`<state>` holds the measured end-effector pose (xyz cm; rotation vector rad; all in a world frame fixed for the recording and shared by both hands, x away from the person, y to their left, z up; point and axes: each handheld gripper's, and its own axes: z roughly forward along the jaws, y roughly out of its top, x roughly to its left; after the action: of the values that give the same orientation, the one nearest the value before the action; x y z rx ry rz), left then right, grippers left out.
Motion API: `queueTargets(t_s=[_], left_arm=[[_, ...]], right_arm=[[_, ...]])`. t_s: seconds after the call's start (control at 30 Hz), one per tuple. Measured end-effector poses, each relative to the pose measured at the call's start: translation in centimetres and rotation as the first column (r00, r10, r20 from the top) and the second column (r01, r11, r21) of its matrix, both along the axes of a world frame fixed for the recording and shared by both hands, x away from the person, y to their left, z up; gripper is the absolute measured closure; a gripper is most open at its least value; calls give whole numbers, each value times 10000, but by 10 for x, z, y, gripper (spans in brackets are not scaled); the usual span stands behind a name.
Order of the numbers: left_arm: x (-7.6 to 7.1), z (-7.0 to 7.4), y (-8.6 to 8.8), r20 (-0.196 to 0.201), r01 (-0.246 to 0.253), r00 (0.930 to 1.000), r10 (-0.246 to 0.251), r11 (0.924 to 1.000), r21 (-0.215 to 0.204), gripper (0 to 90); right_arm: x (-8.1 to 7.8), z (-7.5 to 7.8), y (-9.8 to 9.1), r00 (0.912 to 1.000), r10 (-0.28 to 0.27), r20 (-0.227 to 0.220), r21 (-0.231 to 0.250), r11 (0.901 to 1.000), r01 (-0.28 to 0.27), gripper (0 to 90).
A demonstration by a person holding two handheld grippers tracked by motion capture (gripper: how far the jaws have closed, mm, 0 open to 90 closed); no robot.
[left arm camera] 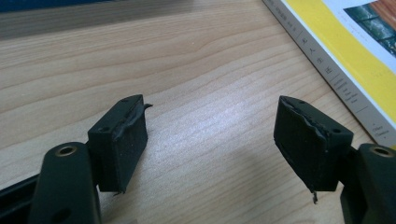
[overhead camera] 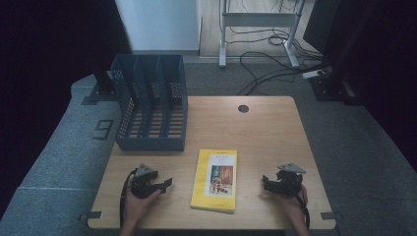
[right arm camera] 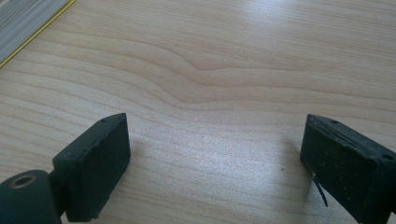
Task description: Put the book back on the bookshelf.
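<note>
Yellow book [overhead camera: 215,180] flat on the wooden table [overhead camera: 265,132], between the left gripper [overhead camera: 166,184] and right gripper [overhead camera: 266,183], touched by neither. Both sets of jaws wide apart and empty, low over bare wood. Blue rack [overhead camera: 151,103] well behind, at the far left. Likely trouble: thin, flush edges, so a pinch from above could skid the book away or crease the cover; probably best lifted at one edge first.
</note>
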<state>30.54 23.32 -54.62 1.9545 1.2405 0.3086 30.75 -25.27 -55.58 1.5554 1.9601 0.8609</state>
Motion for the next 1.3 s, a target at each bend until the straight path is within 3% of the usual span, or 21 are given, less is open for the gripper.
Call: queueTargets(t_s=[0.3,0.57,1.03,1.3], left_arm=[[4,0,-1,3,105,9999,-105,9999,20,255],[-1,0,-7,187,182,9996,-197,9969,767,253],[-3,0,-7,204,180,9996,-196,9970,758,254],[-3,0,-6,170,218,9996,-231,9971,732,251]], right_arm=[[0,0,0,10000,10,-5,3,10000,-10,81],[-1,0,0,10000,-69,-2,71,10000,69,99],[2,1,3,9998,-182,79,98,9998,182,141],[-4,12,8,9985,-4,543,429,9991,-19,161]])
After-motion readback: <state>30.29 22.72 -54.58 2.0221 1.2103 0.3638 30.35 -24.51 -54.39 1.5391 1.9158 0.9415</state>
